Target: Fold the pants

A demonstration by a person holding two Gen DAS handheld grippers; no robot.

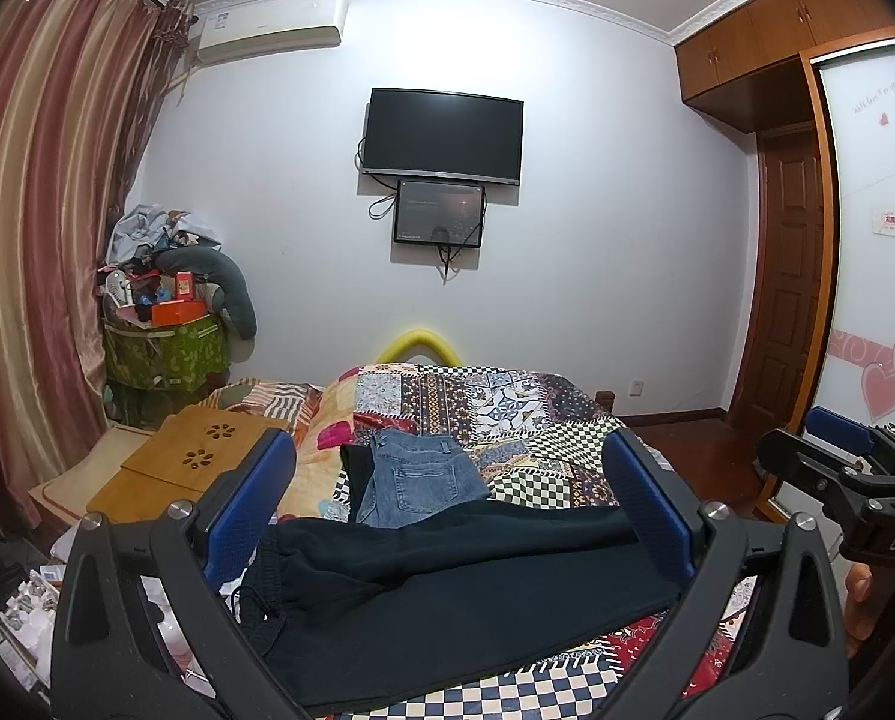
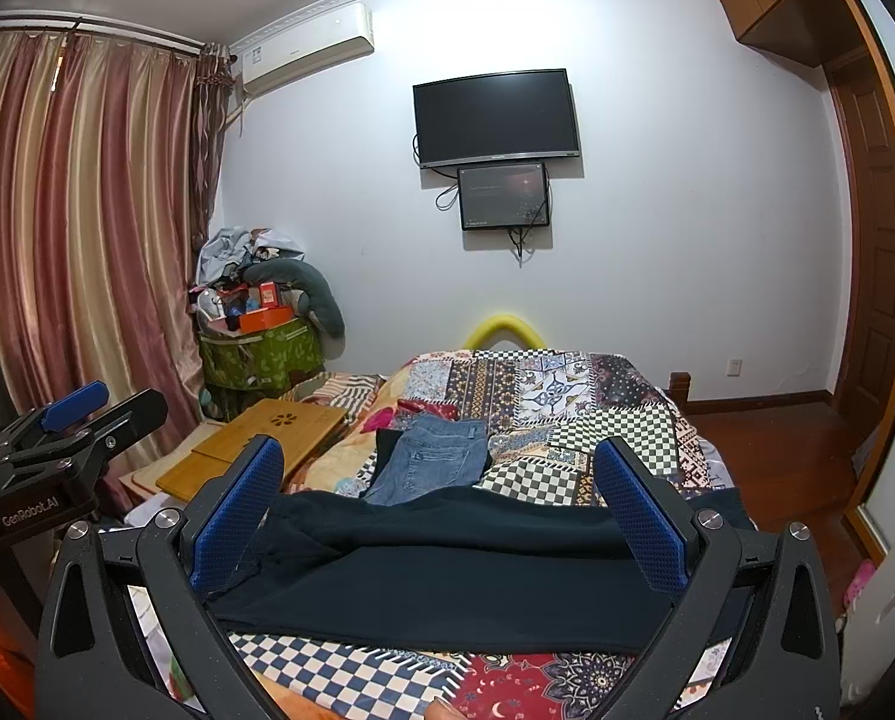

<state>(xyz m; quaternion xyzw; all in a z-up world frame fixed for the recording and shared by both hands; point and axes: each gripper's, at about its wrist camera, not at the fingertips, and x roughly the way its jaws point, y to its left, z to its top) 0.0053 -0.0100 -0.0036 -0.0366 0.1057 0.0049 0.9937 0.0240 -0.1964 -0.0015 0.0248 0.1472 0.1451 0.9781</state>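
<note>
Left wrist view: my left gripper (image 1: 447, 510) has its blue fingers (image 1: 249, 504) wide apart, nothing between them, hovering above the bed (image 1: 567, 456). The dark pants (image 1: 447, 594) lie flat on the patchwork quilt straight ahead at 12 o'clock and below the fingers. Long axis runs across the view, 9 to 3 o'clock. Waistband with drawstring (image 1: 255, 606) sits at the 8 o'clock end, just under my left finger; the legs run off toward 3 o'clock past the other finger. Folded jeans (image 1: 417, 477) lie beyond the pants at 12 o'clock, touching or just overlapping their far edge, can't tell which. The right gripper (image 1: 843, 468) shows at 3 o'clock, off the cloth. A wooden lap desk (image 1: 201, 456) sits at 10 o'clock.

Right wrist view: right gripper (image 2: 441, 510) fingers (image 2: 645, 516) also spread apart, empty, above the cloth. Same dark pants (image 2: 447, 582) straight ahead and below, long axis again 9 to 3 o'clock, leg end running out under the right finger toward 3 o'clock. Jeans (image 2: 429, 465) behind at 12 o'clock. Left gripper (image 2: 75, 414) seen at 9 o'clock, its jaw gap unclear from this side.

My read: not yet gripped. Left hand is nearer the waistband, right hand nearer the leg ends, so each takes its own end, dropping straight down onto the cloth across its long axis.
</note>
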